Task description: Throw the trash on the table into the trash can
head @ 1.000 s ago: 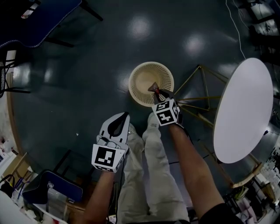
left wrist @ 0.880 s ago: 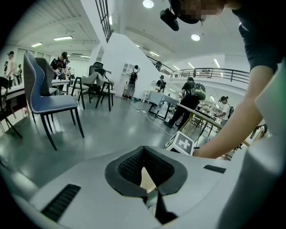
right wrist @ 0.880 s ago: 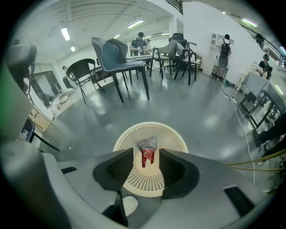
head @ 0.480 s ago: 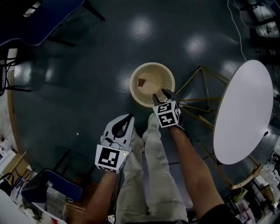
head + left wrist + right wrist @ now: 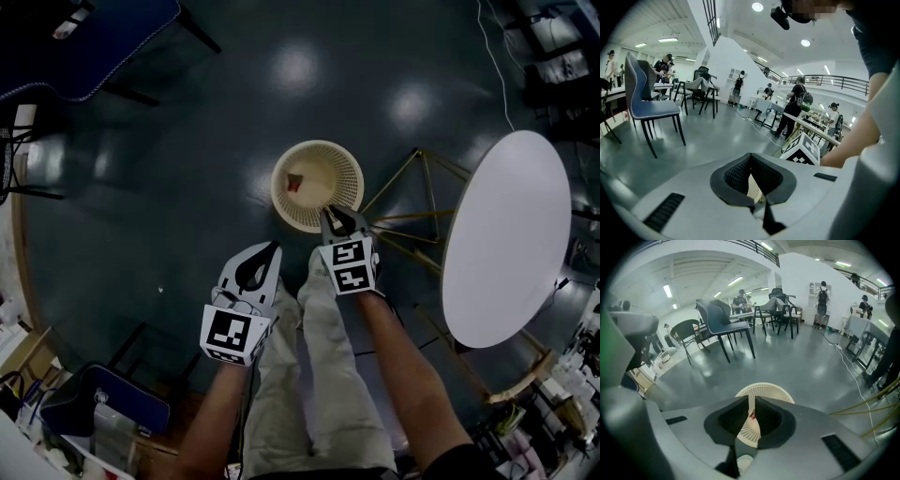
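Note:
A cream woven trash can (image 5: 317,152) stands on the dark floor in front of me, with a small red piece of trash (image 5: 294,183) lying inside it. My right gripper (image 5: 334,214) hovers over the can's near rim; its jaws are closing, only a narrow slit is left, and nothing is between them. Through that slit the right gripper view shows the trash can (image 5: 765,389) and the red piece (image 5: 751,416). My left gripper (image 5: 265,249) hangs beside it, lower left of the can, shut and empty. The left gripper (image 5: 750,157) shows a bit of the can's mesh (image 5: 753,190) behind its jaws.
A white oval table (image 5: 506,239) on thin gold legs (image 5: 412,202) stands to the right of the can, its top bare. A blue chair (image 5: 84,37) is at the far left. The person's trouser legs (image 5: 319,375) fill the lower middle. Clutter lines the lower left corner.
The red piece left the right gripper and now lies in the trash can. The right jaws opened and have come nearly together again, and that gripper drew back slightly from the can.

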